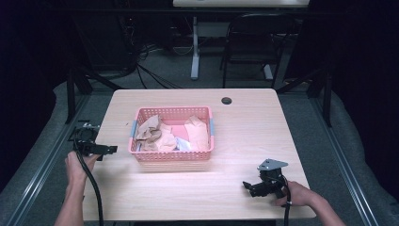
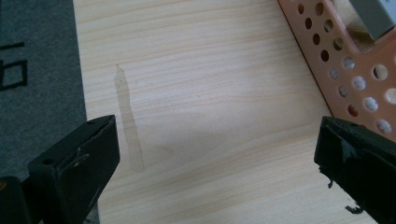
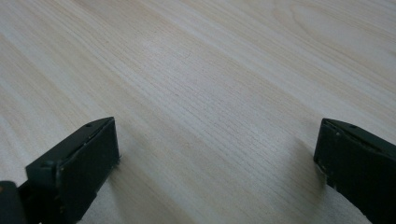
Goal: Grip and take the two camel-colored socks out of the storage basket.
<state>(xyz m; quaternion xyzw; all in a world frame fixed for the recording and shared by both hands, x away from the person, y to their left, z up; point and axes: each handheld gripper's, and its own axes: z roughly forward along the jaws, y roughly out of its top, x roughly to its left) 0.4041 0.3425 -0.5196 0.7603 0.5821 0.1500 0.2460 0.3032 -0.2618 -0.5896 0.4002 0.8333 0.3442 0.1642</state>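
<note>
basket: pink perforated plastic basket sits mid-table, grey handle clips on its left and right ends. All places below are given relative to it.
contents: crumpled brown paper fills the basket's left and centre; another crumpled brown wad in its right part; a small pale scrap low in the middle, too small to identify.
table: light wood-grain table carries the basket; dark round grommet hole behind the basket, to its right.
left gripper: left gripper is just beside the basket's left end, near its front-left corner, not touching. Jaws wide apart, nothing between them. It sits near the table's left edge.
left gripper view: left gripper looks down on bare wood; basket wall with round holes cuts across the upper right, close to the right-hand jaw but apart from it. Faint pale streak mark on the wood, on the side away from the basket. Grey carpet beyond the table edge.
right gripper: right gripper is well apart from the basket, in front of it and to its right, low over the table. Grey three-cornered plate on top. Jaws spread wide, holding nothing.
right gripper view: right gripper faces bare wood grain, jaw tips down near the surface; cannot tell whether they touch it.
hands: left hand grips its tool in front of and left of the basket; right hand holds its tool near the front edge, right of the basket.
background: black folding chair and white desk leg on the floor behind the basket's far side.
</note>
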